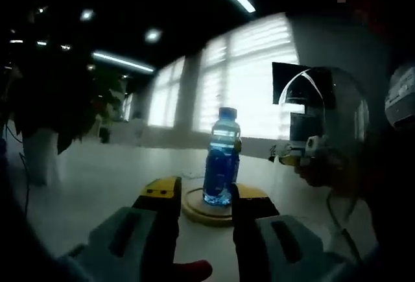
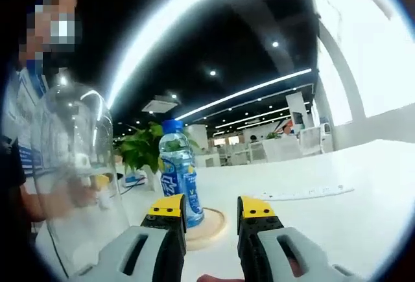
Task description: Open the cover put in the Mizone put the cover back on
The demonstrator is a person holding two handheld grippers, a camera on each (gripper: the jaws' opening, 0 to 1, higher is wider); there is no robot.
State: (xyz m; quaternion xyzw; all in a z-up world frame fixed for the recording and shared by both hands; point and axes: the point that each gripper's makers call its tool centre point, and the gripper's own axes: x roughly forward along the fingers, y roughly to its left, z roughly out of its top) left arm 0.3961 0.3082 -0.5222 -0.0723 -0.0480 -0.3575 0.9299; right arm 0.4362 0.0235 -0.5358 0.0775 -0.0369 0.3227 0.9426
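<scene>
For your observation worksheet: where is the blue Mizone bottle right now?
The blue plastic Mizone bottle stands upright on the round wooden base, central in both views; the clear glass dome cover is held off beside it.

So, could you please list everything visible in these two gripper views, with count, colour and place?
Mizone bottle: one, blue with blue cap, upright on the wooden base.
Wooden base: one, round, light wood, on the table.
Glass cover: one, clear dome, off the base, beside the bottle.
Table: one, white, under everything.
Potted plant: one, green, behind the bottle.
Ceiling lights: several, white strips and spots.
Windows: bright, behind the bottle.
Left gripper: yellow-tipped, open, empty.
Right gripper: yellow-tipped, open, empty.
</scene>
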